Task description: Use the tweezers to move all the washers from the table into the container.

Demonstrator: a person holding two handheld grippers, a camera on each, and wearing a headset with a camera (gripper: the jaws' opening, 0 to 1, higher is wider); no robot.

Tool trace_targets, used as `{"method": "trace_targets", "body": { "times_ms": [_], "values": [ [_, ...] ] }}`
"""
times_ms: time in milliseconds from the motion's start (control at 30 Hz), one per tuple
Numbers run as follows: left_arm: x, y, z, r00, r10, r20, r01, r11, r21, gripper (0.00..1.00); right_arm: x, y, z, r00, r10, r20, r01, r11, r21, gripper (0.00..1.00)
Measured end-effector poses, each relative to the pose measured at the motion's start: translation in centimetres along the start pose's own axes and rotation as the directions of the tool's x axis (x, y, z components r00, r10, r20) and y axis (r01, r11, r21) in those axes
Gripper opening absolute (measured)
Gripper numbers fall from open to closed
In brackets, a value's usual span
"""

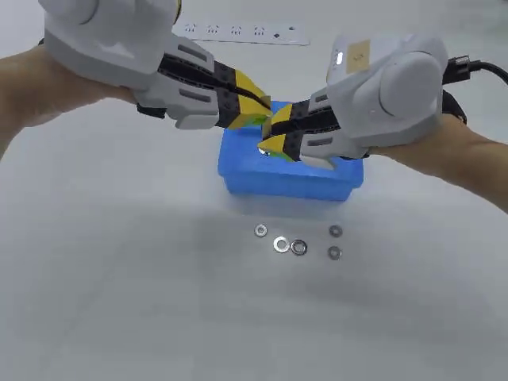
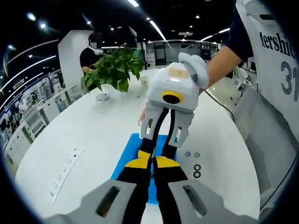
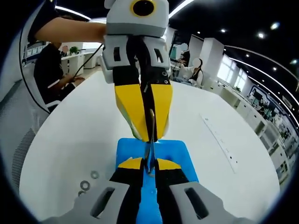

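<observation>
Above the blue container, the tweezers are clamped by the left gripper, jaws pressed together, and are also pinched by the closed jaws of the right gripper. Five washers are seen on the table, near its front.

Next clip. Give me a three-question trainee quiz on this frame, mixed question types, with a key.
1. True or false: the washers lie on the table, outside the blue container.
2. How many washers show in the head view? A three; B five; C eight.
3. Which thin tool runs from the right gripper to the left gripper?
Key: 1 true; 2 B; 3 the tweezers.
</observation>
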State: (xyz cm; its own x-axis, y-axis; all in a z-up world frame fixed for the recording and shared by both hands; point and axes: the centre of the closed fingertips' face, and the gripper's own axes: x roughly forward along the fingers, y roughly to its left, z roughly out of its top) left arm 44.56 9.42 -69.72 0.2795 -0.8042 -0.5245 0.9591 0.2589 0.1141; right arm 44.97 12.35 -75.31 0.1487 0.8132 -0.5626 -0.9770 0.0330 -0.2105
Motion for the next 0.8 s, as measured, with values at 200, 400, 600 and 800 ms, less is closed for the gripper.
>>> {"method": "trace_targets", "body": {
  "times_ms": [200, 400, 600, 800],
  "values": [
    [0.7, 0.0, -1.0, 0.9999, -0.013, -0.01, 0.013, 1.0, -0.018, 0.06, 0.6, 0.1, -1.0, 0.9997, 0.007, -0.023, -0.007, 1.0, 0.011, 0.1],
    [0.9, -0.1, -1.4, 0.9999, -0.014, -0.01, 0.013, 0.999, -0.032, 0.06, 0.8, 0.3, -1.4, 0.9993, 0.017, -0.034, -0.016, 1.0, 0.013, 0.1],
    [1.0, 0.1, -1.5, 0.9999, -0.011, -0.004, 0.011, 0.999, -0.045, 0.06, 0.9, 0.2, -1.6, 0.9994, 0.018, -0.029, -0.017, 0.999, 0.029, 0.1],
    [0.9, -0.1, -1.4, 0.9999, -0.013, -0.009, 0.012, 0.999, -0.043, 0.06, 0.8, 0.3, -1.5, 0.9995, 0.015, -0.029, -0.014, 1.0, 0.018, 0.11]
  ]
}}
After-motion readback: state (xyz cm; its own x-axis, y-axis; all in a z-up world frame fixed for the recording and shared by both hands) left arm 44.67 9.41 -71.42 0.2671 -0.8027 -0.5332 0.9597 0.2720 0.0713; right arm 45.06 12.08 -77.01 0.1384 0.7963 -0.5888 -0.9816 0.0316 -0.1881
